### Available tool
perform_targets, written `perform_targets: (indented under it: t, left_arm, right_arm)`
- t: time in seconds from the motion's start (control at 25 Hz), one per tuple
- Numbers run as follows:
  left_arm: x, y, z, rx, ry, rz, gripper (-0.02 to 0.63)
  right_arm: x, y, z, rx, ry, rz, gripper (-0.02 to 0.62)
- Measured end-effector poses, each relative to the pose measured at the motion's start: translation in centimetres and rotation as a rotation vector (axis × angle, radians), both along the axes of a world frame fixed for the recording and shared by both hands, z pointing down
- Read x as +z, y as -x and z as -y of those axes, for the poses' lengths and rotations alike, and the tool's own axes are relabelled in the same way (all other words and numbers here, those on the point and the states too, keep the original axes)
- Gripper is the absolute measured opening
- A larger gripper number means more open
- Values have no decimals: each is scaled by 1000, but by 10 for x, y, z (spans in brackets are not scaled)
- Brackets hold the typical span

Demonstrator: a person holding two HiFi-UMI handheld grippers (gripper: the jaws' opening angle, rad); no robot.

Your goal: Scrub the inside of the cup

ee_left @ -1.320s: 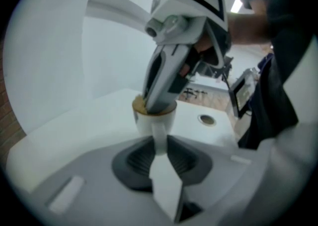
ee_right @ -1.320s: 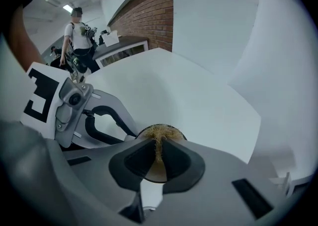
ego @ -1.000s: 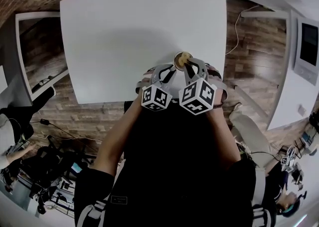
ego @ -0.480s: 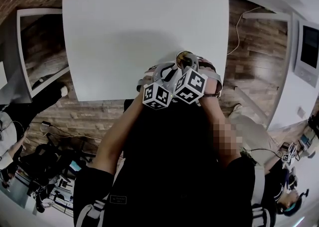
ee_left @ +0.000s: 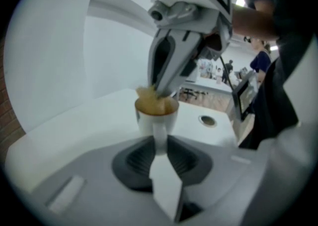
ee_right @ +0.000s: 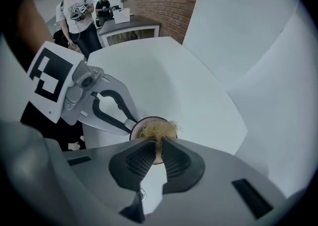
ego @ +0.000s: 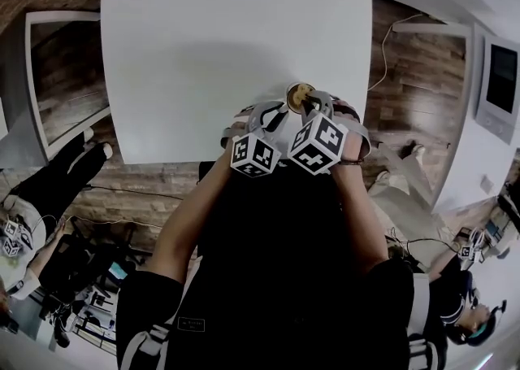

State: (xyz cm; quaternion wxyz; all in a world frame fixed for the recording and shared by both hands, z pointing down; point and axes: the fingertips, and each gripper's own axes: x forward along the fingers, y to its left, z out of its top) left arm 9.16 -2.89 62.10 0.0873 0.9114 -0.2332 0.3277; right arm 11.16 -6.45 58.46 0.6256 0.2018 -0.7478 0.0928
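A small white cup (ee_left: 156,118) stands near the front edge of the white table (ego: 211,51). My left gripper (ee_left: 160,139) is shut on the cup's handle, which is pinched between its pads. My right gripper (ee_right: 159,141) is shut on a tan fibrous scrubber (ee_right: 158,129) and comes down from above, pressing it into the cup's mouth (ee_right: 144,123). In the head view the cup (ego: 298,97) shows just beyond both marker cubes, with the left gripper (ego: 275,119) and the right gripper (ego: 307,106) meeting at it. The cup's inside is hidden by the scrubber.
The table's front edge (ego: 162,158) runs just before the grippers, with wooden floor below it. A round cable hole (ee_left: 207,119) sits in the table to the cup's right. People stand by a counter in the background (ee_right: 79,16). A screen (ego: 500,84) stands far right.
The right gripper's cube swung left toward the left cube, then back right a little, with the scrubber staying in the cup. The left gripper and the cup have held still.
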Motion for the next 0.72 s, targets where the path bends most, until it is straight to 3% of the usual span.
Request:
perform_targets:
  t: [0.28, 0.48, 0.72]
  left_arm:
    - [1, -1, 2, 10, -2, 5, 72]
    - [1, -1, 2, 11, -2, 8, 74]
    - [2, 3, 1, 16, 3, 9, 74]
  right_arm:
    - [31, 6, -1, -4, 89, 1, 34]
    - [24, 10, -11, 37, 181, 75, 34]
    - [-3, 16, -17, 82, 207, 176, 34]
